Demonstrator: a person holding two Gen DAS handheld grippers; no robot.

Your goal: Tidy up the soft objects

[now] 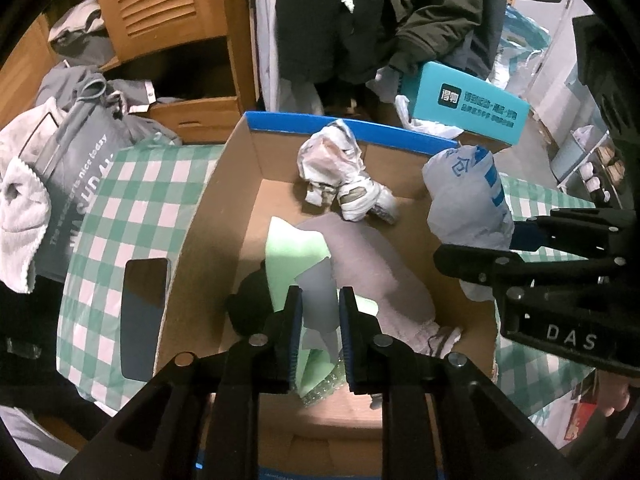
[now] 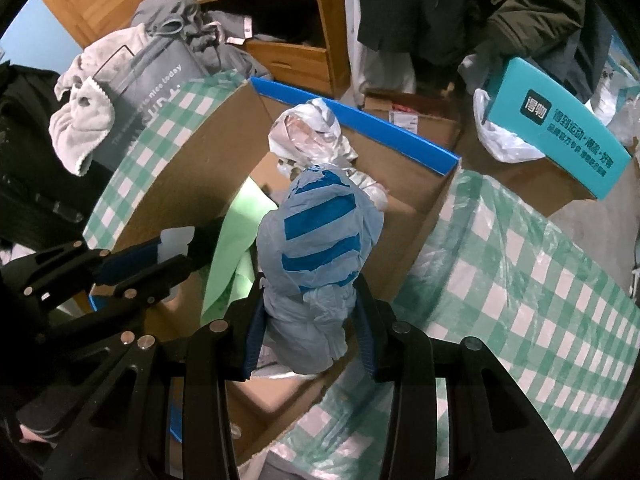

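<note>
A cardboard box [image 1: 208, 216] with a blue top edge lies open on a green checked cloth. In it are a crumpled white plastic bag [image 1: 334, 160], a brown-grey cushion [image 1: 376, 268], a black soft item [image 1: 250, 300] and a green sheet [image 1: 296, 252]. My left gripper [image 1: 319, 316] is shut on a grey translucent piece attached to the green sheet, over the box. My right gripper [image 2: 310, 320] is shut on a grey-blue plastic bag with blue stripes [image 2: 320, 232], held above the box's right side; the bag also shows in the left wrist view [image 1: 466, 196].
A phone [image 1: 144, 316] lies on the checked cloth [image 1: 108, 240] left of the box. A grey tote bag [image 1: 76, 176] and white towel [image 1: 20, 216] sit further left. A teal box [image 1: 464, 108] stands behind. Wooden drawers [image 1: 192, 112] and hanging dark clothes [image 1: 360, 20] are at the back.
</note>
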